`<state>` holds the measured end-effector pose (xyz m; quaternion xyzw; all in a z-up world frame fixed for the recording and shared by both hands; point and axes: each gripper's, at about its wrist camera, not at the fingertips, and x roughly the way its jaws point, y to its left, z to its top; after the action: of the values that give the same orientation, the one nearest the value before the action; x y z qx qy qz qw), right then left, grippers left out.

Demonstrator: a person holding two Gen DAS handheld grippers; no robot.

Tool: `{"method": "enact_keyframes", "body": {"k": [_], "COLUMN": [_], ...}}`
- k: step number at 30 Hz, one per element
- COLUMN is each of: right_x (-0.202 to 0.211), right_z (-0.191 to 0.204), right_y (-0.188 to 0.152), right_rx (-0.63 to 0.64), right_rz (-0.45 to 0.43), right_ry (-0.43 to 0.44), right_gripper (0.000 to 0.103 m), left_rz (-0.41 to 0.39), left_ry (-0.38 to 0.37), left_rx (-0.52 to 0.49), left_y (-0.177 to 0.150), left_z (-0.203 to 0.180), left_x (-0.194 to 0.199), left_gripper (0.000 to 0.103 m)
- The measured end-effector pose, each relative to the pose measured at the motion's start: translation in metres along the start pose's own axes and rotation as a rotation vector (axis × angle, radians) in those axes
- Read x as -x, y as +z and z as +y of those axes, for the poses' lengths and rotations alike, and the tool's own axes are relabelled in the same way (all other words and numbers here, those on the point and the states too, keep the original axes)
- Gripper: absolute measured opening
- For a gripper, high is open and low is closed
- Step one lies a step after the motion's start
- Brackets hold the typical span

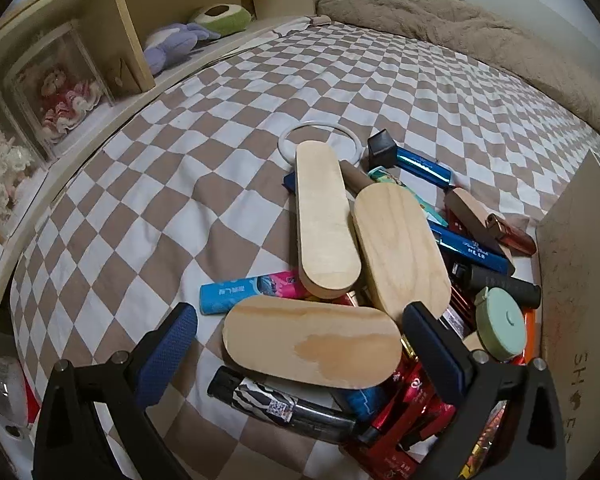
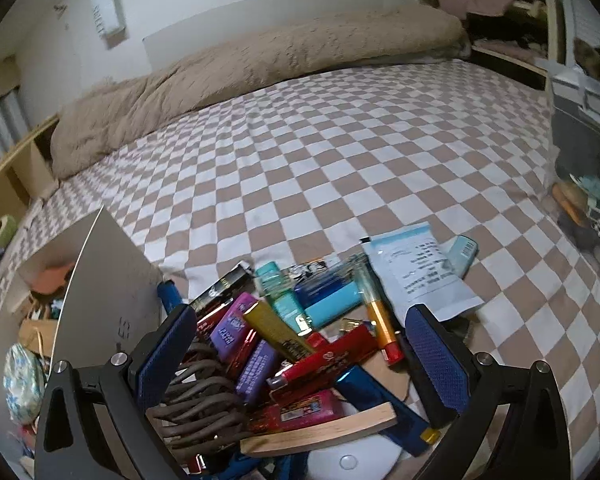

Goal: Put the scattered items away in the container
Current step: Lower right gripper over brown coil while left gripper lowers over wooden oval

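Observation:
A heap of small items lies on the checkered bed. In the left wrist view three pale wooden ovals top it; the nearest wooden oval (image 1: 312,340) lies between the fingers of my open left gripper (image 1: 300,356), whose right pad looks close to its end. A white ring (image 1: 288,140), blue tubes (image 1: 420,166) and a green round case (image 1: 500,328) lie around. The cardboard shoe box (image 1: 572,280) stands at the right. My right gripper (image 2: 300,360) hangs open over a red box (image 2: 324,360), purple packs (image 2: 256,368) and a brown coil (image 2: 204,400), beside the box wall (image 2: 108,280).
A fluffy beige blanket (image 2: 240,64) lies along the far side of the bed. Shelves with plush toys (image 1: 172,44) and clear doll cases (image 1: 60,88) run along the left. A white pouch (image 2: 416,276) lies on the heap's far edge. Bare checkered sheet (image 2: 340,140) stretches beyond the heap.

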<state>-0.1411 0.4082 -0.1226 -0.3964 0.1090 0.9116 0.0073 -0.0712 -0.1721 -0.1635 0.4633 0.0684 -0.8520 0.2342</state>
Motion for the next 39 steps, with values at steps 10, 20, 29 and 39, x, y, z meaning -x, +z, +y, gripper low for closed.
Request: {"method": "enact_keyframes", "body": {"k": [10,20,29,39], "right_x": [-0.002,-0.010,-0.027,-0.020], "right_z": [0.011,0.065,0.072,0.072], "right_y": [-0.006,-0.033,-0.038,-0.037], "right_rx": [0.081,0.379,0.394,0.370], "right_rz": [0.057,0.170,0.220,0.217], "right_ry": [0.106,0.172,0.142,0.159], "right_gripper": [0.103,0.103,0.083,0.063], "left_rz": [-0.001,-0.018,-0.033,-0.015], "left_ry": [-0.097,-0.209,-0.150,-0.015], "left_rx": [-0.029,0.045,0.115,0.033], "left_y": [-0.001,0.002,0.004,-0.003], "left_z": [-0.014,-0.006,0.008,0.013], "left_x": [0.009,0.017,0.012,-0.003], "left_gripper": [0.087,0.075,0.103,0.103]}}
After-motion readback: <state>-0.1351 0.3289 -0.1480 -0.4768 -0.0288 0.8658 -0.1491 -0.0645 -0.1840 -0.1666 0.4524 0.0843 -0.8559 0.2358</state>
